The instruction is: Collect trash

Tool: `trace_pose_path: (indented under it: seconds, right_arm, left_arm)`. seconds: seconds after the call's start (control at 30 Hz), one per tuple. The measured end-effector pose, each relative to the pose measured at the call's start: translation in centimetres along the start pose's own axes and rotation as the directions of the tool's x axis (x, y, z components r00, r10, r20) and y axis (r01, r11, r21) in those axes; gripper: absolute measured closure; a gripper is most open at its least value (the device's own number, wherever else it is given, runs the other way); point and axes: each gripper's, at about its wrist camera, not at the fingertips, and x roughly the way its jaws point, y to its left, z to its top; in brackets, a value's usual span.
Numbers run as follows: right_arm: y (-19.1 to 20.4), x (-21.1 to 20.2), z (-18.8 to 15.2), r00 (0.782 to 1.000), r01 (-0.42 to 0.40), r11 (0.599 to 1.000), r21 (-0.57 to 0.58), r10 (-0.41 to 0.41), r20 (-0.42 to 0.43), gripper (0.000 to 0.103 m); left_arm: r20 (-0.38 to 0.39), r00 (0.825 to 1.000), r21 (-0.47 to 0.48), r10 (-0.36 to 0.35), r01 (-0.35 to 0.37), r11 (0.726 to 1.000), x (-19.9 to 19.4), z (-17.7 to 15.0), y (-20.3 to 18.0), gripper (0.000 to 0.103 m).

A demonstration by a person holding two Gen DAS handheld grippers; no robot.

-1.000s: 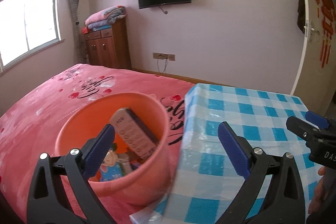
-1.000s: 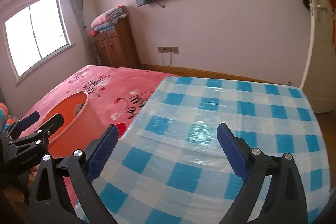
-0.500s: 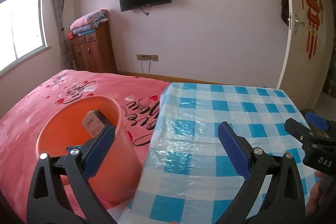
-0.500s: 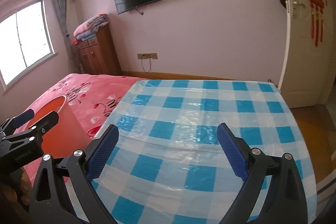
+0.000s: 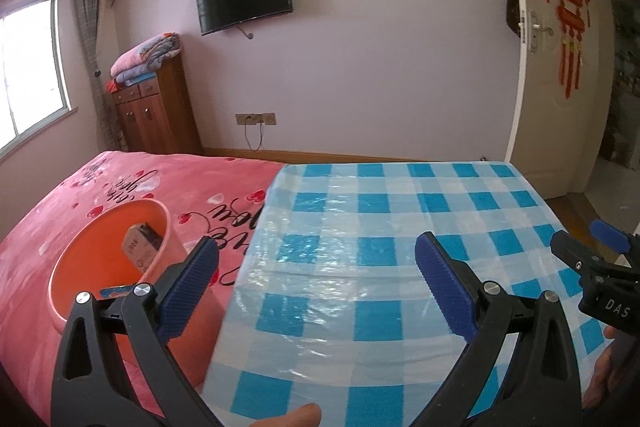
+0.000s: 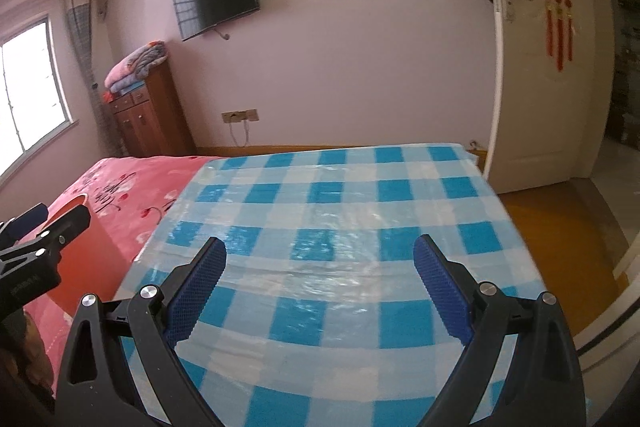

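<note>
Surface: checked tablecloth (image 6: 340, 211) is lying bare, edge to edge.
Left gripper (image 5: 316, 281): hanging spread wide, carrying nothing.
Right gripper (image 6: 320, 283): likewise gaping, empty.
Trash: box (image 5: 140, 247) sitting inside orange bin (image 5: 164, 223) off the cloth's left edge.
Progress: collecting is looking finished.

A round orange plastic bin (image 5: 100, 275) stands upright on the pink bedspread's (image 5: 120, 183) near edge, holding a tilted cardboard box (image 5: 141, 245).

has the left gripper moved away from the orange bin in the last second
Yes. In the left wrist view the orange bin has slid left, and the checked table now fills the space between the open left gripper fingers, so it swung right.
</note>
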Motion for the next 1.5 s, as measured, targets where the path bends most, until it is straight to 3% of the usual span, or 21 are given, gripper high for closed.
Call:
trace_pose_path:
  seconds: [0.77, 1.5]
  right_arm:
    - [-8.1, -5.6, -2.5, 0.977, 0.201, 0.979, 0.046, -0.203, 0.057, 0.009]
    - [-7.3, -6.2, -4.0, 0.962, 0.271, 0.963, -0.013, -0.27, 0.048, 0.009]
  left_arm:
    - [-0.002, 0.992, 0.06, -0.129, 0.129, 0.99, -1.8, -1.2, -8.9, 0.004]
    - [-0.047, 0.986, 0.042, -0.162, 0.164, 0.986, -1.4, -3.7, -9.5, 0.004]
